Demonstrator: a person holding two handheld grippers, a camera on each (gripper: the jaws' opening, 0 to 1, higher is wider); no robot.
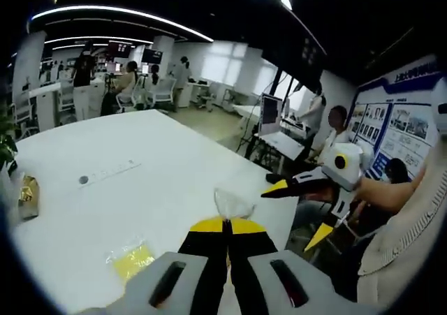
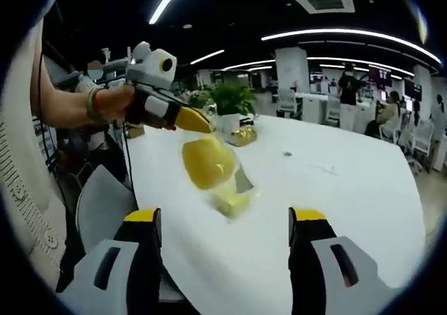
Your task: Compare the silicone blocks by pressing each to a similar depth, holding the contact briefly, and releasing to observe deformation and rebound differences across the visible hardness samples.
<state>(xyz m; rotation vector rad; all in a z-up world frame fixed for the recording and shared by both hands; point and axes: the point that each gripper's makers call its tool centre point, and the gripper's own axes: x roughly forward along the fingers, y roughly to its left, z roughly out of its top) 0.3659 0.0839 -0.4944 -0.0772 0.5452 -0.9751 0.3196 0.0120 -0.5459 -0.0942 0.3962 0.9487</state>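
Left gripper [image 2: 202, 125]: raised over table [image 2: 349, 189]; jaws closed, pinching bag [image 2: 209, 163] | Right gripper [image 2: 227, 224]: level; jaws wide apart, nothing held

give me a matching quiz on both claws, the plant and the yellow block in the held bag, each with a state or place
Things:
1. left claw
2. right claw
3. potted plant
4. yellow block

States or places:
a. green, standing on the white table
b. jaws wide apart, holding nothing
c. inside the clear bag, hanging from a claw
d. shut on the top of the clear bag

Pairs: 1-d, 2-b, 3-a, 4-c
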